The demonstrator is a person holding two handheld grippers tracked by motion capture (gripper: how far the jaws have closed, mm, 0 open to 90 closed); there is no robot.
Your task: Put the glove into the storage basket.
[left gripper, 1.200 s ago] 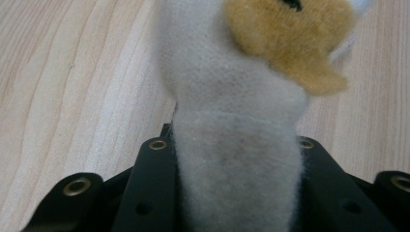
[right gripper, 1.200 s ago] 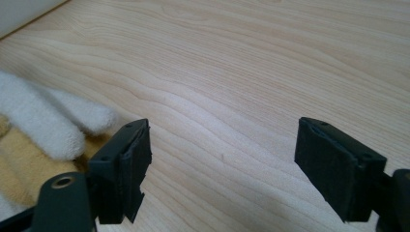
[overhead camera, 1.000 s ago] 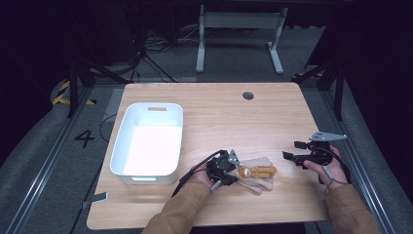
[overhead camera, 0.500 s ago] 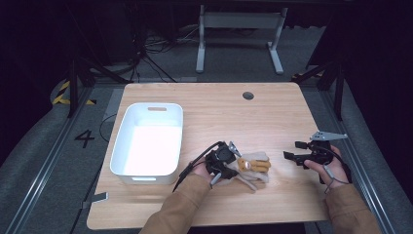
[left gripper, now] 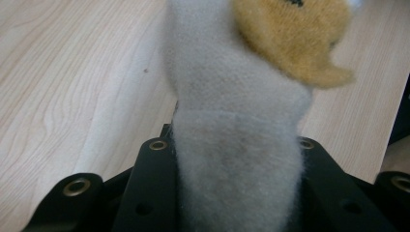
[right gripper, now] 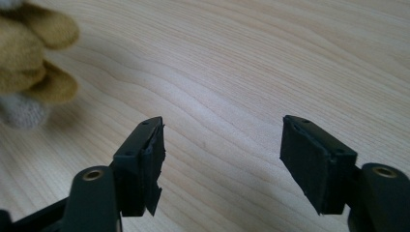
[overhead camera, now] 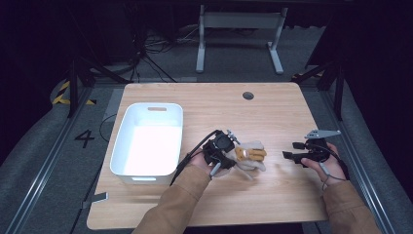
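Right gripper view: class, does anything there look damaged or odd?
Yes. The rubber pad on the left-hand jaw of the right gripper looks torn: its inner edge is ragged and chipped near the bottom, while the other pad looks fairly even. The jaws stand open over bare table, nothing between them.

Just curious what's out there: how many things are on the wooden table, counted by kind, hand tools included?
White bin: 1
Plush toy, grey and tan, clamped in the left gripper: 1
Grippers, counting the empty right gripper, whose jaws have just been closing: 2
Total: 4
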